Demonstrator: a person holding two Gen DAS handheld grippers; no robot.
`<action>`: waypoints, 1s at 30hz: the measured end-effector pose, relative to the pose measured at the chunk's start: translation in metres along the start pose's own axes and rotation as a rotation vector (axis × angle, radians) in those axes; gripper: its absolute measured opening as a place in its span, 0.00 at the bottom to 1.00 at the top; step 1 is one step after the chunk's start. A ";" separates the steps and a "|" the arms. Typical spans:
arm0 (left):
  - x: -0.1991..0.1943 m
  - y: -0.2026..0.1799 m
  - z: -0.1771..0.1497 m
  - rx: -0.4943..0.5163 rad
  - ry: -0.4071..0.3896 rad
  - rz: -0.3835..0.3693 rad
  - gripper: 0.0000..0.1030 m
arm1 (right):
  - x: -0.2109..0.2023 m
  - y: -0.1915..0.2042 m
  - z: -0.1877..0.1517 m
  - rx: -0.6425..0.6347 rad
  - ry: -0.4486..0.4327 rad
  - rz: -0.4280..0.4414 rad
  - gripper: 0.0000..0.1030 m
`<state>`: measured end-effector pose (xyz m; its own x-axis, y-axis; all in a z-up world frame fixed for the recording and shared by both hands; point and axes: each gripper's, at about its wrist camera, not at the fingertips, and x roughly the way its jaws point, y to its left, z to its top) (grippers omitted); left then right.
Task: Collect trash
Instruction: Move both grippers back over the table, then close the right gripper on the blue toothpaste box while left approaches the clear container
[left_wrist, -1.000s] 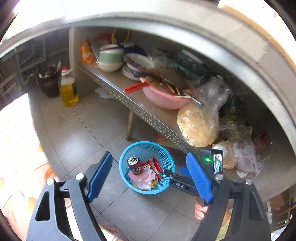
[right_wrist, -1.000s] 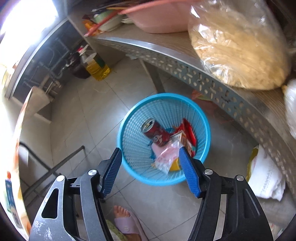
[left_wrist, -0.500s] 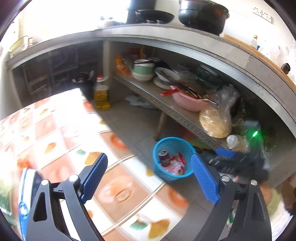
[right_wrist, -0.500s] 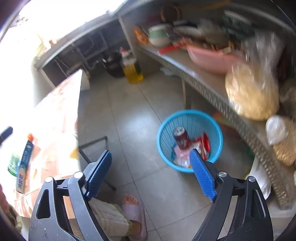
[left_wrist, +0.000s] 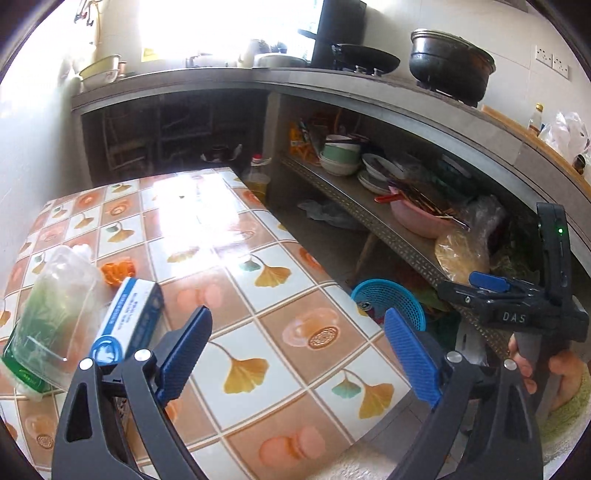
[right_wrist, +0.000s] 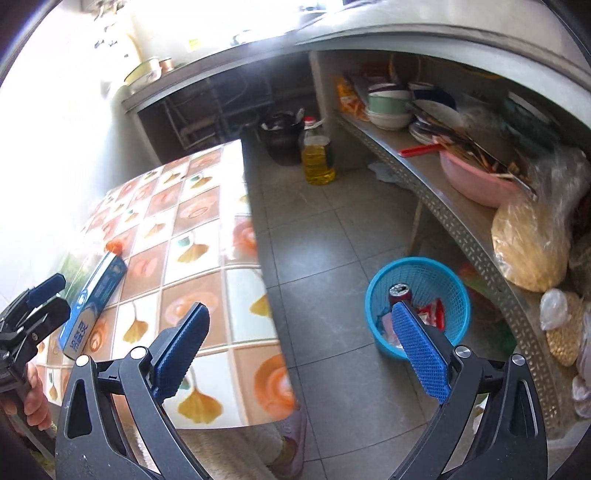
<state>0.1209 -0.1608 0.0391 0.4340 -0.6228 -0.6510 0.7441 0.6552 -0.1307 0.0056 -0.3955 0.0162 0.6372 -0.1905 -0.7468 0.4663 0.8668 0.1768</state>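
On grey tiles, round mesh basket (right_wrist: 417, 306)

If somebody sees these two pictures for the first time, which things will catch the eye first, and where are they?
The eye falls first on the table with its glossy cloth of orange and white squares, which bears a blue and white box near its left edge. Next comes the bright blue basket on the grey floor beside the metal shelf, with a red can and wrappers inside. Both grippers' blue fingers stand wide apart and hold nothing.
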 end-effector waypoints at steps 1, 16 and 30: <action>-0.003 0.003 -0.001 -0.004 -0.004 0.007 0.90 | 0.000 0.005 0.000 -0.012 0.004 -0.003 0.92; -0.046 0.055 -0.025 -0.095 -0.056 0.095 0.91 | -0.003 0.098 -0.004 -0.221 -0.031 -0.127 0.92; -0.094 0.123 -0.079 -0.230 -0.092 0.227 0.91 | 0.007 0.142 -0.008 -0.275 -0.011 0.052 0.92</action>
<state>0.1313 0.0118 0.0246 0.6270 -0.4790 -0.6143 0.4934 0.8544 -0.1626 0.0716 -0.2697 0.0313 0.6628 -0.1461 -0.7344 0.2497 0.9678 0.0328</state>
